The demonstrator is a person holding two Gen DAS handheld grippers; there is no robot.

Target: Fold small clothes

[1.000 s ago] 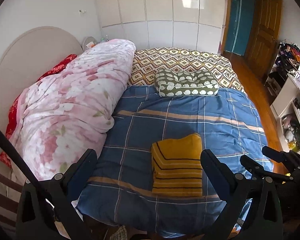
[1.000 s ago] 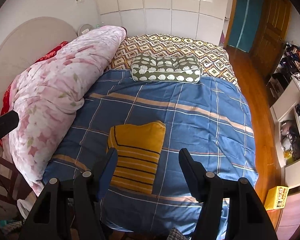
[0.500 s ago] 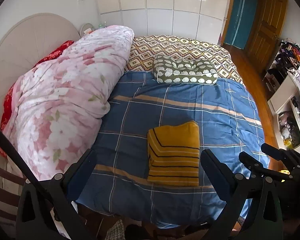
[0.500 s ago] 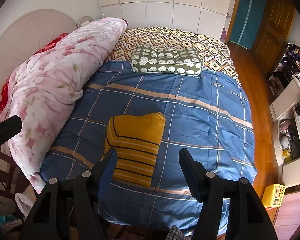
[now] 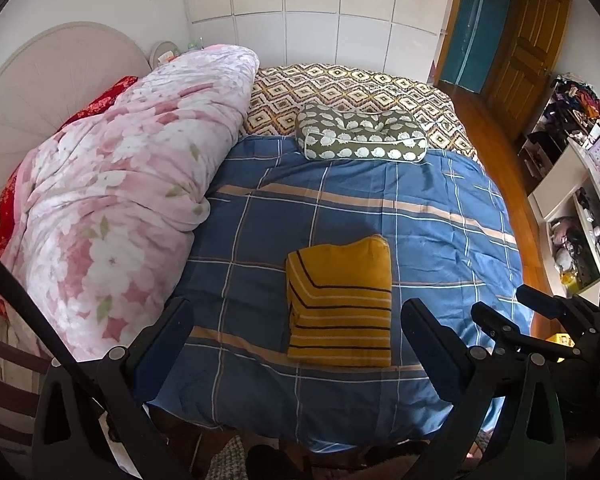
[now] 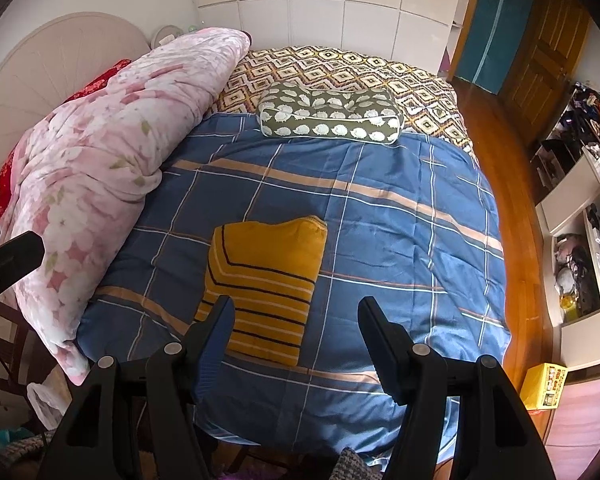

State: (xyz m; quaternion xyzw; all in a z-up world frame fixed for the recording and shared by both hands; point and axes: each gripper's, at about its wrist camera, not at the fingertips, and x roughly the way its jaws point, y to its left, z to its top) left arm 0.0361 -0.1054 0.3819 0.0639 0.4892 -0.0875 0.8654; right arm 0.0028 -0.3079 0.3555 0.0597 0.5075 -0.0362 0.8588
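A mustard-yellow striped garment [image 5: 340, 304] lies folded into a neat rectangle on the blue checked bed cover [image 5: 440, 208]; it also shows in the right wrist view [image 6: 264, 288]. My left gripper [image 5: 296, 312] is open and empty, held above and back from the bed's near edge. My right gripper [image 6: 296, 316] is open and empty too, back from the garment. The right gripper also shows at the right edge of the left wrist view [image 5: 540, 312].
A rolled pink floral duvet [image 5: 116, 200] lies along the bed's left side. A green patterned pillow [image 5: 360, 138] sits at the far end on a diamond-patterned sheet [image 5: 360, 88]. Shelves with clutter [image 5: 580, 184] and a wooden floor [image 6: 512, 184] are at the right.
Both grippers have pulled back and up from the bed, so the folded garment looks smaller and farther away. The garment has not moved.
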